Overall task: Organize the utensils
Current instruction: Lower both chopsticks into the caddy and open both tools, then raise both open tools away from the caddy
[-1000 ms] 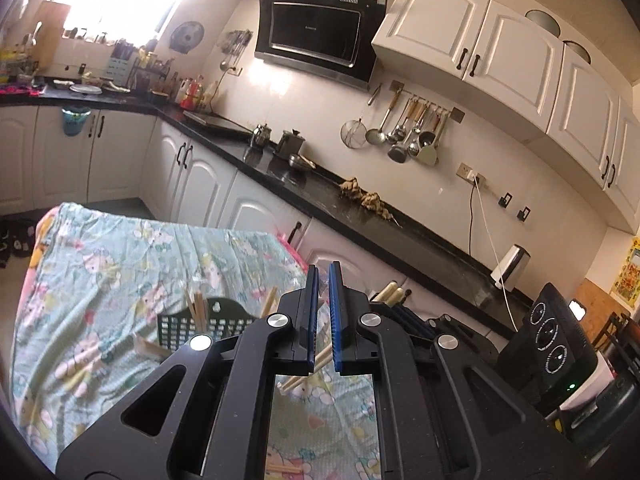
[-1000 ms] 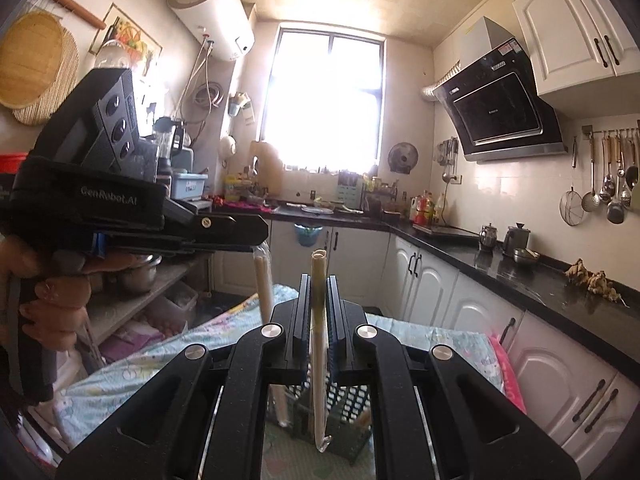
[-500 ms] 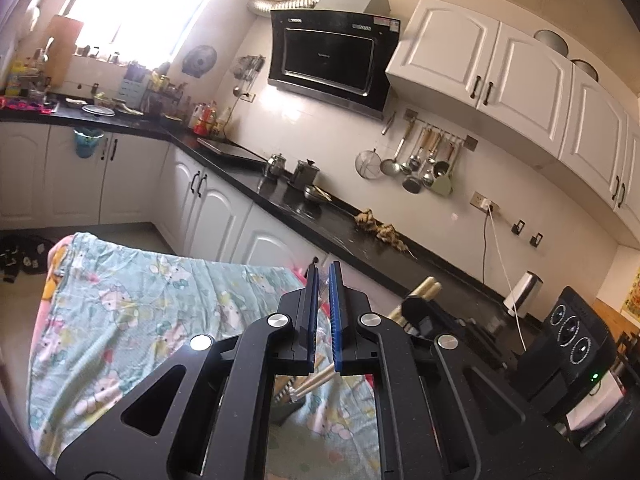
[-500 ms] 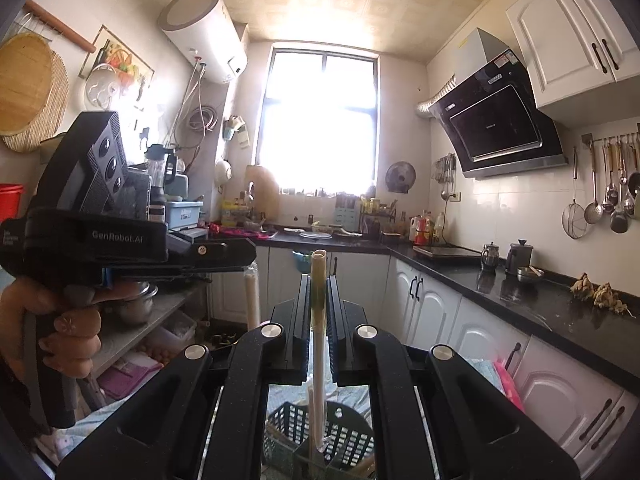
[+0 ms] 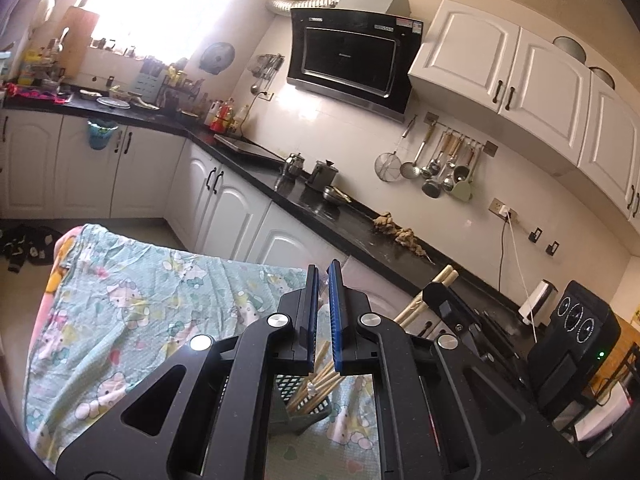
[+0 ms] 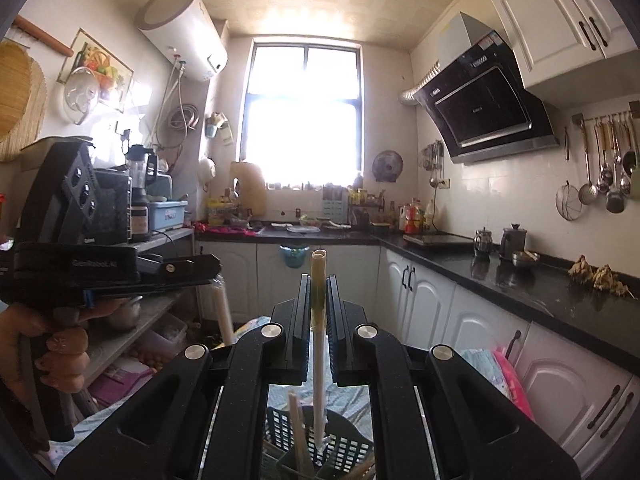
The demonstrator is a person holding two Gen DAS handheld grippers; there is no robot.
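Observation:
My right gripper (image 6: 319, 280) is shut on a pair of wrapped pale chopsticks (image 6: 319, 344), held upright with the lower tip over the dark green mesh utensil basket (image 6: 344, 448). The basket holds several chopsticks. In the left wrist view the basket (image 5: 308, 404) sits below my left gripper (image 5: 323, 270), whose blue pads stand a narrow gap apart with nothing between them. The right gripper (image 5: 436, 292) with the chopstick ends (image 5: 446, 274) shows there too. The left gripper (image 6: 120, 276) appears at the left of the right wrist view, with a wrapped pale stick hanging under its tip.
The basket stands on a table with a Hello Kitty cloth (image 5: 132, 308). A black counter (image 5: 360, 232) with white cabinets runs behind. Shelves (image 6: 152, 308) with appliances stand at the left in the right wrist view.
Both grippers have risen and tilted upward. The right gripper's chopsticks have lifted, their tip now just above the basket. The left gripper stays nearly shut.

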